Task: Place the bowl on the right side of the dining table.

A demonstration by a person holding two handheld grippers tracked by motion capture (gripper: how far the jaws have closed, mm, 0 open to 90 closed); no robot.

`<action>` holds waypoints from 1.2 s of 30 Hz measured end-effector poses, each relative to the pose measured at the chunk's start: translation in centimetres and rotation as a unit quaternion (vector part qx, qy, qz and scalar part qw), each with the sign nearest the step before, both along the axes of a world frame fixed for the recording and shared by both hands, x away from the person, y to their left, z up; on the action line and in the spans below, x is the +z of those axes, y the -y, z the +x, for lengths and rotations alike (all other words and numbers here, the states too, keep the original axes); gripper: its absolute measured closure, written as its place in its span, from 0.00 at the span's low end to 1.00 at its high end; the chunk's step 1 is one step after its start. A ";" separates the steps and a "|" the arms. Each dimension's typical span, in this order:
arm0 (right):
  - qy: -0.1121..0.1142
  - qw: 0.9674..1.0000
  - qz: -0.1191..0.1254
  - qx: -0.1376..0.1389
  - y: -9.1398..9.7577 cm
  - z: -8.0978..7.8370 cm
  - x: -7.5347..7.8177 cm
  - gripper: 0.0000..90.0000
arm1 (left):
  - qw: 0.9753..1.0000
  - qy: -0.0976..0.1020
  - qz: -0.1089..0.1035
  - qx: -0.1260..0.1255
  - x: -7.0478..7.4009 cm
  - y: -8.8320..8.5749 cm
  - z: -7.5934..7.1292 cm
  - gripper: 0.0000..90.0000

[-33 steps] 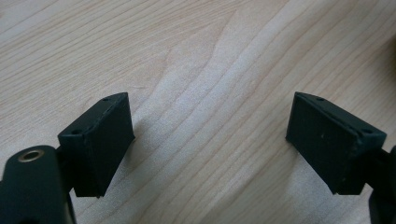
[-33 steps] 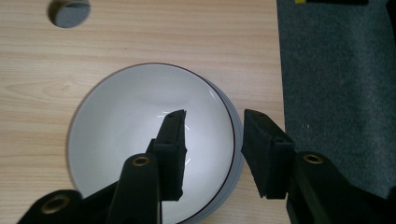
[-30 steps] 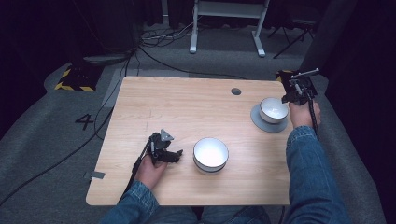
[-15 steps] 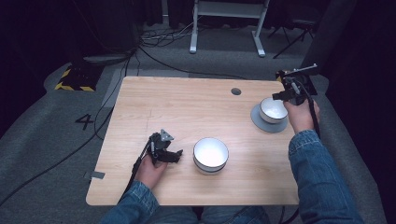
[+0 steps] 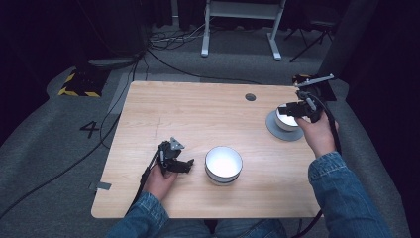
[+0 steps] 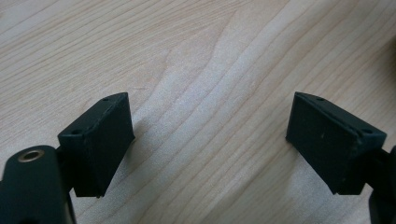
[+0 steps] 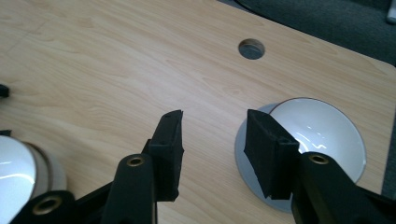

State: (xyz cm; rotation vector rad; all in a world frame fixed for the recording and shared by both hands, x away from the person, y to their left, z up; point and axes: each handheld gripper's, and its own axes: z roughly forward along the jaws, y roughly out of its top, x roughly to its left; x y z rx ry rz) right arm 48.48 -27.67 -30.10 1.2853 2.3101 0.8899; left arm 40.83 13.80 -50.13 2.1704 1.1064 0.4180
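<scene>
A white bowl (image 5: 224,162) stands on the wooden table (image 5: 198,114) near its front edge. At the right, a second white bowl (image 5: 283,119) sits on a grey saucer (image 5: 271,128). My right gripper (image 5: 289,110) hangs over that bowl's right side, jaws open and empty. In the right gripper view the gripper (image 7: 214,119) points at bare wood, with the bowl (image 7: 322,135) and saucer (image 7: 247,163) just right of it and the other bowl (image 7: 14,175) at lower left. My left gripper (image 5: 184,164) lies low just left of the near bowl, open (image 6: 210,105) over bare wood.
A round cable hole (image 5: 250,97) is in the table at the back right, also the hole (image 7: 251,48) in the right gripper view. Grey carpet, cables and a white stand (image 5: 242,25) lie beyond the table. A dark object (image 5: 79,82) with yellow-black stripes sits on the floor at left.
My right hand has drawn back from beyond the saucer toward the near side and slightly left, rising over the bowl. The left hand and both bowls have stayed put.
</scene>
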 end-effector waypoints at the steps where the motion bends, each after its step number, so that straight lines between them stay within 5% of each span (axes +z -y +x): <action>1: 0.000 1.000 0.002 0.007 -0.2 -0.3 0.0 0.63 | 1.000 0.000 0.000 0.000 0.0 0.0 0.0 0.16; 17: 0.001 0.996 0.027 0.088 -1.0 -4.8 -2.4 0.61 | 1.000 0.000 0.002 -0.001 0.0 0.0 0.0 0.16; 31: 0.010 0.995 0.034 0.091 -1.5 -8.6 -5.3 0.62 | 1.000 0.000 0.000 0.000 0.0 0.0 0.0 0.16; 36: -0.006 0.995 0.048 0.091 -1.7 -8.9 -7.3 0.62 | 1.000 0.000 0.000 -0.002 0.0 0.0 0.0 0.16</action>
